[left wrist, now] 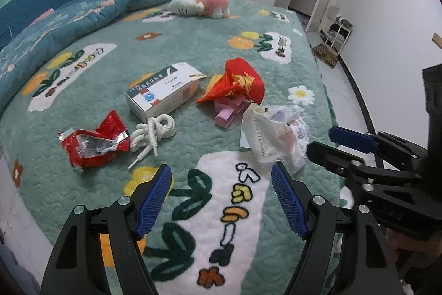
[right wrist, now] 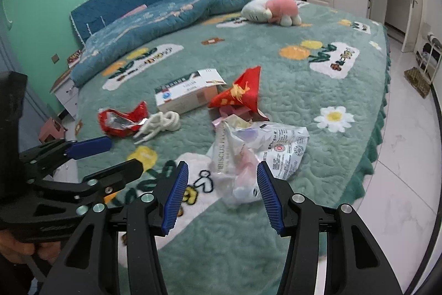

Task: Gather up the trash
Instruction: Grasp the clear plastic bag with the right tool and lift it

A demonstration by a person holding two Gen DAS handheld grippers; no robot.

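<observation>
Trash lies on the green patterned bedspread [left wrist: 193, 51]. A crumpled red foil wrapper [left wrist: 94, 141] lies at the left, a white coiled cord [left wrist: 153, 132] beside it, a white medicine box [left wrist: 165, 89] behind. A red paper wrapper [left wrist: 237, 83] lies over pink paper [left wrist: 229, 112]. A crumpled clear plastic bag [left wrist: 276, 134] lies at the right. My left gripper [left wrist: 221, 181] is open and empty above the bedspread, short of the trash. My right gripper [right wrist: 222, 176] is open, its fingertips at either side of the plastic bag [right wrist: 259, 154], apart from it.
A pink and white plush toy [left wrist: 201, 3] and a rolled blue quilt [left wrist: 83, 15] lie at the back of the bed. The bed's edge and white tiled floor [right wrist: 400, 156] are at the right. White wardrobes and a doorway stand behind. A small rack [left wrist: 335, 32] stands by the wall.
</observation>
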